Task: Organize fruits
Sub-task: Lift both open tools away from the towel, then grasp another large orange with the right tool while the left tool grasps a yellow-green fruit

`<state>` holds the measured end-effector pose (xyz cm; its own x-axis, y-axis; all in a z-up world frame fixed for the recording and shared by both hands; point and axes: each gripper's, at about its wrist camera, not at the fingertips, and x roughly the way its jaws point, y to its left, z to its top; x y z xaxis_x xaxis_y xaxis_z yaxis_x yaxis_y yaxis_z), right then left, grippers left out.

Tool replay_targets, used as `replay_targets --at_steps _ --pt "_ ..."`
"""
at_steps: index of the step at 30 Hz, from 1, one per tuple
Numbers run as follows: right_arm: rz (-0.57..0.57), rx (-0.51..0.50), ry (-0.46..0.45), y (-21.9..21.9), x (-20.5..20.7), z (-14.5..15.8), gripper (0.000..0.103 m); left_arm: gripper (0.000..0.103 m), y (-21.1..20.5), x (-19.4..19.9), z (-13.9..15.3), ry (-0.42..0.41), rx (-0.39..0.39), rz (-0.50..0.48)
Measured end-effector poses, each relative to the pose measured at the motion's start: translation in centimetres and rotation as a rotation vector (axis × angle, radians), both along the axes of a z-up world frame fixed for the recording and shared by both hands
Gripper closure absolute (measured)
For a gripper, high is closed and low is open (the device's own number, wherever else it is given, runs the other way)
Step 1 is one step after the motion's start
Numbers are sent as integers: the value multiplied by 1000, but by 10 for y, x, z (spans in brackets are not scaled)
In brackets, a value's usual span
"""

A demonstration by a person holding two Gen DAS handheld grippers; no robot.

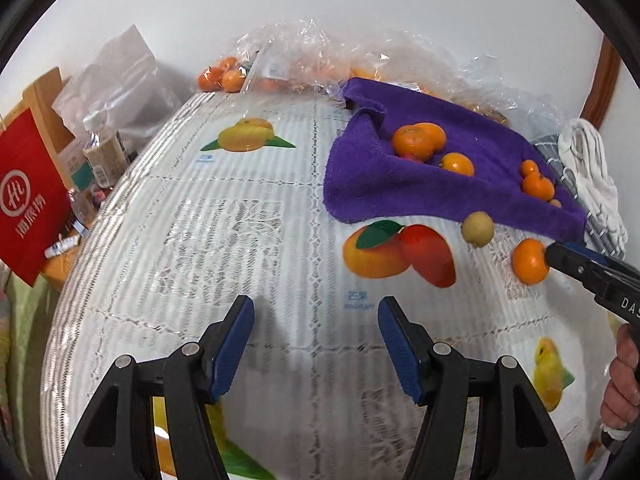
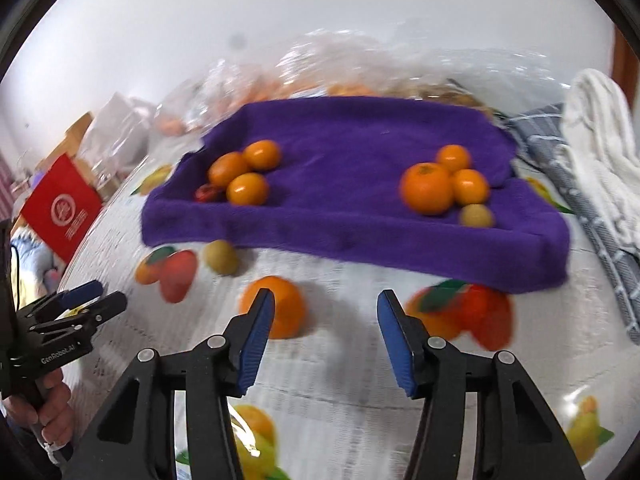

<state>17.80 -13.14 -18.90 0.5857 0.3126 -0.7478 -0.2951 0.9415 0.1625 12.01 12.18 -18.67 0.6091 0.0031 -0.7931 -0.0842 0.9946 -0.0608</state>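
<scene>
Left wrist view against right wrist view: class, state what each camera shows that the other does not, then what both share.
Only the left wrist view shows the left gripper head-on, open over bare tablecloth, and the bottles beside the table.

Only the right wrist view shows the right gripper head-on, open, with the loose orange just beyond its left finger.

Both show the purple towel carrying two clusters of oranges, a greenish fruit on the tablecloth before the towel, and the red bag.

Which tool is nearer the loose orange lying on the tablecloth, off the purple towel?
Right. The right tool is open right at the orange; the left tool hovers open farther off.
</scene>
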Motion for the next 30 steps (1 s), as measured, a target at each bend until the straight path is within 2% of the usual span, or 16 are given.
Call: replay_targets --at_steps 5,12,15,17,22,27,30 --pt "29 -24 1 16 -1 -9 49 40 -2 -3 -3 -19 20 -7" --pt "33 -28 19 26 10 -20 49 38 -1 -5 -2 -24 1 -11" --pt "51 -31 9 29 9 -20 60 33 -4 -4 -3 -19 10 -19" --pt "51 -27 10 28 8 -19 62 32 -4 -4 -3 -19 6 -18" --pt "15 -25 -17 10 3 -12 63 32 2 -7 -2 -33 -34 -13" --pt "-42 -22 -38 -23 -4 -2 63 32 -6 -3 0 -22 -7 -16" --pt "-69 -32 -45 -42 -6 0 63 32 -13 2 3 -20 -40 -41"
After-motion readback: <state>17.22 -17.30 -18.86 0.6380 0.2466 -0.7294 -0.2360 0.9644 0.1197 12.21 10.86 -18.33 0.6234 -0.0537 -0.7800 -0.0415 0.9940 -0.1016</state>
